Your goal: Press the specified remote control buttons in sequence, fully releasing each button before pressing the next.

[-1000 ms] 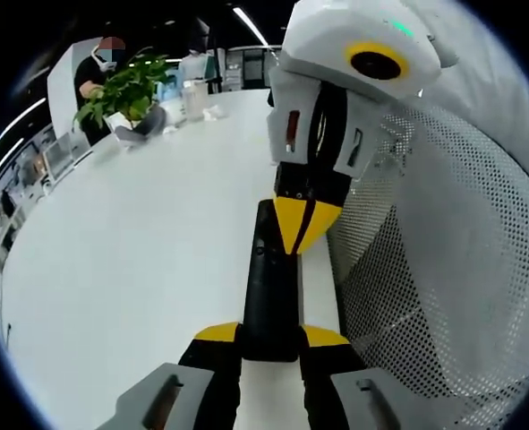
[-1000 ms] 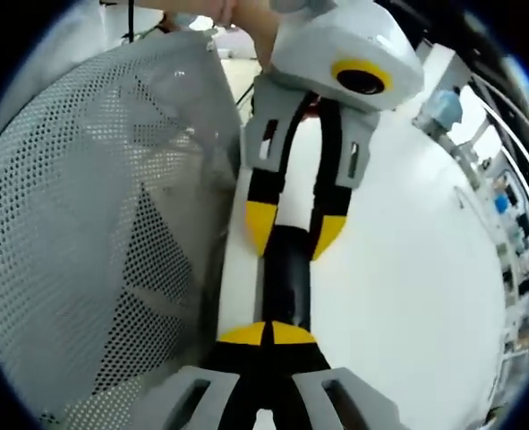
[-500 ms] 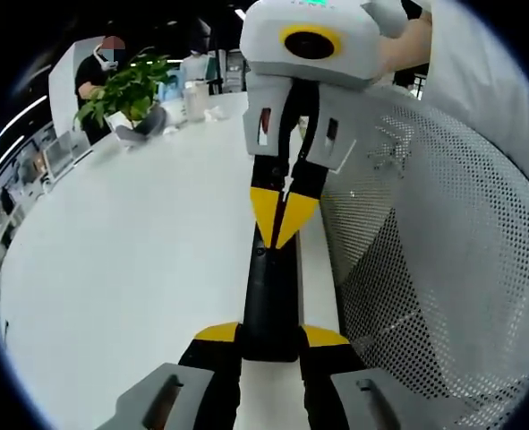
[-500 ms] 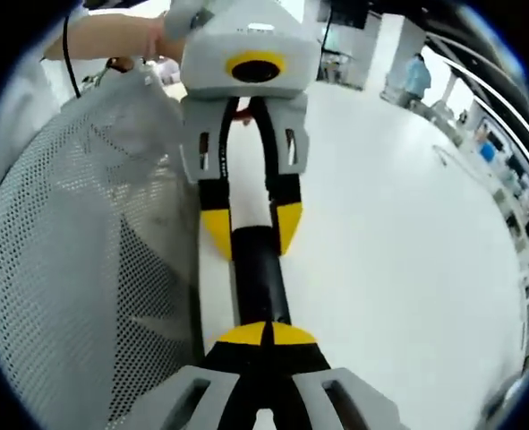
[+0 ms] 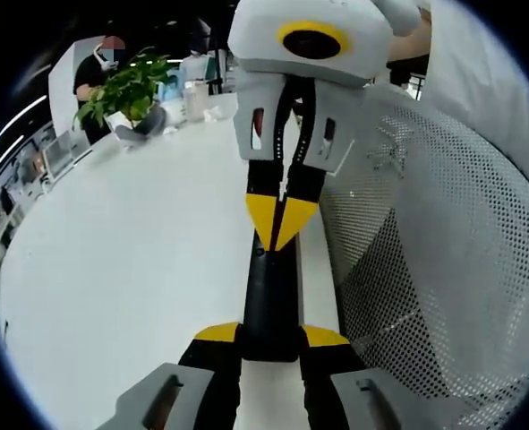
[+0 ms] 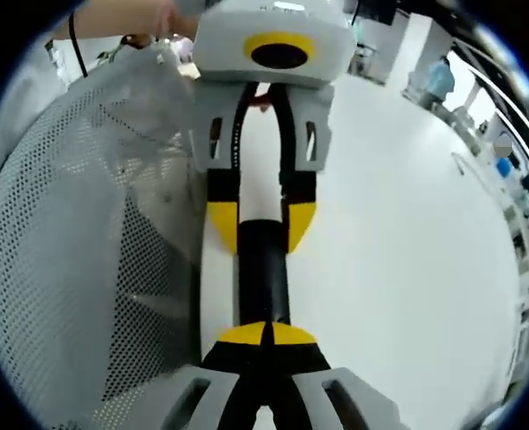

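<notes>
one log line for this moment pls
left gripper: shut on remote | right gripper: shut, tips on remote's far end | table: white

Remote (image 5: 270,300) glossy black plastic; table (image 5: 130,260) smooth matt white; mesh screen (image 5: 434,260) perforated, grey.

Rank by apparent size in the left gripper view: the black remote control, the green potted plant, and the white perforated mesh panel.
1. White perforated mesh panel, largest.
2. Black remote control.
3. Green potted plant, smallest, though it sits far back, so distance shrinks it.
</notes>
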Demonstrator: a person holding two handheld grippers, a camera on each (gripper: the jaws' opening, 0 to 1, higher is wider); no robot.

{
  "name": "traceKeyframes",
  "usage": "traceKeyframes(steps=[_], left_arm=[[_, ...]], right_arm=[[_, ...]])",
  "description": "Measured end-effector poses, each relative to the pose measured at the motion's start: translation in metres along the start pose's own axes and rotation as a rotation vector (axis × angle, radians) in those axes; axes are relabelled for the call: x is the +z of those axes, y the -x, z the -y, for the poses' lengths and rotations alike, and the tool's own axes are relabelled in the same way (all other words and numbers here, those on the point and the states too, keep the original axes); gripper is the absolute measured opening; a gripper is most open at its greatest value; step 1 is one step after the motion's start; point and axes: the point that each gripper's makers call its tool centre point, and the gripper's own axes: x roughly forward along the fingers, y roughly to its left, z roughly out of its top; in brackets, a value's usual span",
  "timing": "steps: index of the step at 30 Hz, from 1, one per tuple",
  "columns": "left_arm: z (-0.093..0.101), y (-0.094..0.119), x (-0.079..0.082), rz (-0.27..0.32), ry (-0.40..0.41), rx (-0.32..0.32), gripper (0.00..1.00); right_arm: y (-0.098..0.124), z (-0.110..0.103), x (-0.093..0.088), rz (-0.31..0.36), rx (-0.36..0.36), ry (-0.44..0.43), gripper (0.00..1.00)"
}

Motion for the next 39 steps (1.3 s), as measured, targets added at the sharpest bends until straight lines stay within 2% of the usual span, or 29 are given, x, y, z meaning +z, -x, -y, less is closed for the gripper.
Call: traceKeyframes(steps=[7,12,15,17,21,25,28,30,33,39], left_arm=[[0.000,0.000,0.000,-0.001,0.000,-0.002,0.24],[0.000,0.000,0.000,0.000,-0.002,0.000,0.24],[0.000,0.000,0.000,-0.001,-0.004,0.002,0.24],[0.000,0.000,0.000,-0.001,-0.007,0.002,0.24],[0.001,0.000,0.000,-0.002,-0.015,0.006,0.24],[0.001,0.000,0.000,-0.005,-0.020,0.008,0.24],[0.001,0.000,0.000,-0.006,-0.020,0.009,0.24],[0.001,0.000,0.000,-0.005,-0.020,0.010,0.24],[0.001,0.000,0.000,-0.004,-0.018,0.011,0.24],[0.000,0.000,0.000,-0.009,-0.020,0.010,0.24]], right_arm=[[-0.001,0.002,-0.001,-0.044,0.036,-0.010,0.00],[0.001,0.002,-0.001,0.029,0.063,-0.131,0.00],[0.002,0.002,-0.002,0.060,0.070,-0.149,0.00],[0.003,0.002,-0.002,0.086,0.091,-0.147,0.00],[0.004,0.002,0.000,0.112,0.168,-0.241,0.00],[0.003,0.015,-0.005,0.076,0.139,-0.206,0.00],[0.003,0.017,-0.001,0.089,0.174,-0.229,0.00],[0.002,0.011,0.001,0.089,0.227,-0.233,0.00],[0.000,0.009,0.001,0.071,0.244,-0.194,0.00],[0.000,0.010,0.001,0.037,0.276,-0.208,0.00]])
